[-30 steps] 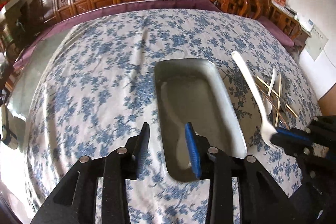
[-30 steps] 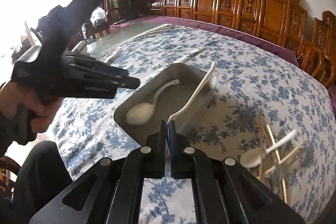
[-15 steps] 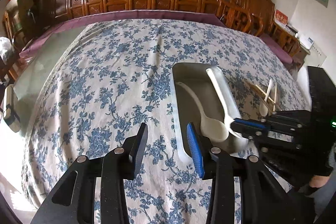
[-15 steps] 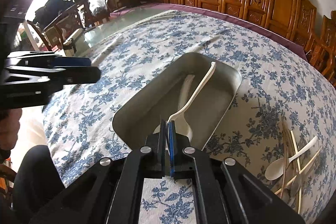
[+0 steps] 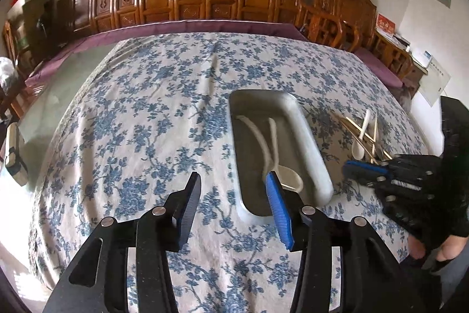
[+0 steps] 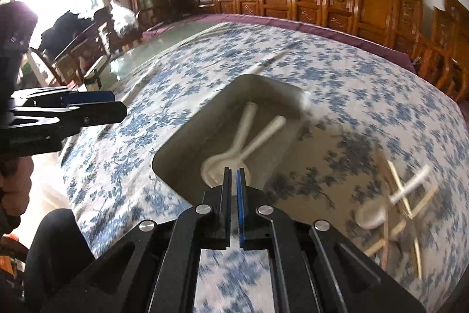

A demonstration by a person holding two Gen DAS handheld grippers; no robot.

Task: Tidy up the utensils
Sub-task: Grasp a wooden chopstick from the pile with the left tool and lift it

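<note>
Spoons (image 5: 278, 166), two of them, lie crossed in the metal tray (image 5: 310, 143) on the flowered desk (image 5: 146, 137). At the tray's three o'clock a third spoon (image 5: 362, 137) lies among chopsticks (image 5: 351, 125). Left claw (image 5: 231, 207) is spread, has just been opening, empty. Right claw (image 6: 233, 184) is pressed together, holding nothing.

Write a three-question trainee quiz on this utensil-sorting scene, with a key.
1. True or false: two white spoons lie crossed in the grey tray.
2. Which is outside the tray? A) chopsticks and a spoon B) a fork C) a cup
3. Fill in: the left gripper is ____ and holds nothing; the right gripper is shut.

Key: 1 true; 2 A; 3 open.
</note>
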